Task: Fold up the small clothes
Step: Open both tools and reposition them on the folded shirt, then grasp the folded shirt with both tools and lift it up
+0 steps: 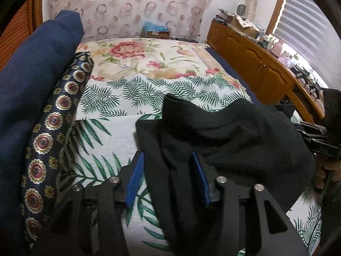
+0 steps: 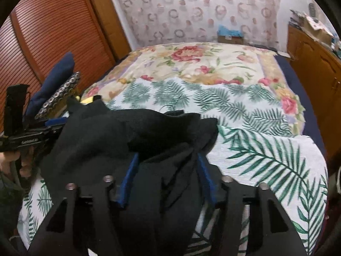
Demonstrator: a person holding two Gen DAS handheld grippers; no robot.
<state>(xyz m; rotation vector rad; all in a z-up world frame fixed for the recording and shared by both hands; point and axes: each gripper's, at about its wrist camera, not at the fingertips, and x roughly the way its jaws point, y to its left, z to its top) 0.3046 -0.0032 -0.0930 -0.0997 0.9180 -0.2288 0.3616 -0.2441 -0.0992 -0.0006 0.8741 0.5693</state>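
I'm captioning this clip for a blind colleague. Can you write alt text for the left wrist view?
The left gripper, jaws apart, has black clothing draped between its blue pads above a palm-leaf bedspread. Navy fabric and a medallion-print cloth lie at left; the right gripper shows at the right edge.

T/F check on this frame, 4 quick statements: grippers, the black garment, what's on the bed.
1. Black garment lies between the fingers of both the left gripper and right gripper. True.
2. The garment is neatly folded flat. False: it is bunched and rumpled.
3. The bed cover under it shows a green leaf print. True.
4. The navy cloth is in the right gripper. False: it lies at the left, beside a patterned tie.
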